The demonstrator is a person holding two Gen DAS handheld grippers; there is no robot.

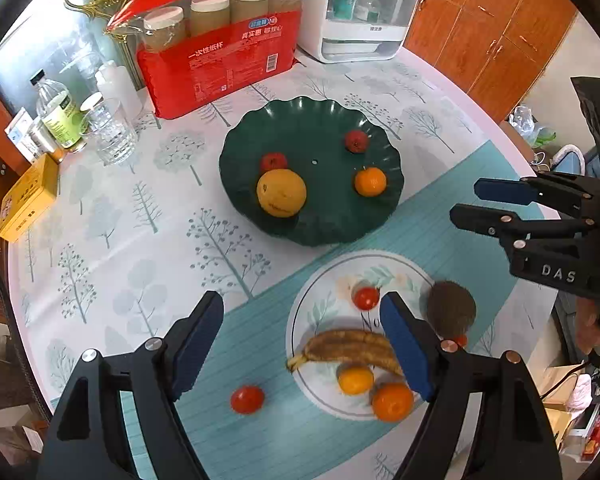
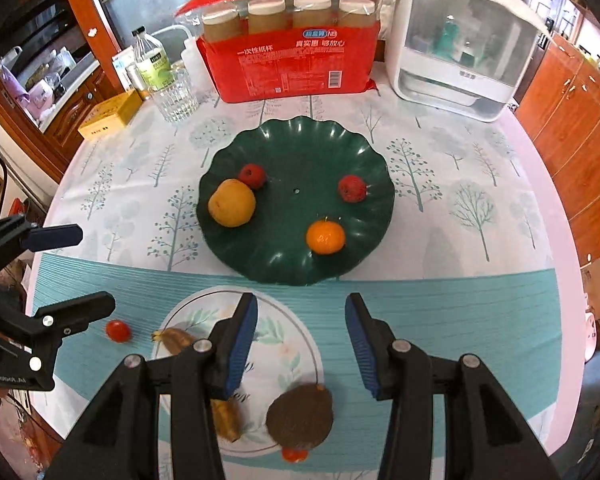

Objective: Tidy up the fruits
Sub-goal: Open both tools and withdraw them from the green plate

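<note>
Left gripper (image 1: pixel 300 344): spread wide, nothing inside, up above the white plate (image 1: pixel 300 344). Right gripper (image 2: pixel 302 344): spread too, not as wide, nothing pinched, above the same plate.

On the white plate: a spotty brown banana (image 1: pixel 348 350), a round brown fruit (image 1: pixel 451 308), two small oranges (image 1: pixel 392 400) and a tiny red tomato (image 1: pixel 366 298). Just off the plate, alone on the blue mat: another tiny red tomato (image 1: pixel 247 399).

Farther back, in the green dish (image 1: pixel 312 236): a big yellow fruit (image 1: pixel 281 193), one orange (image 1: pixel 370 181) and two little red fruits (image 1: pixel 356 141).

Probably between picks, with both grippers empty. Next, most likely: go down over one fruit, maybe the loose tomato, squeeze softly, and carry it to a dish.
</note>
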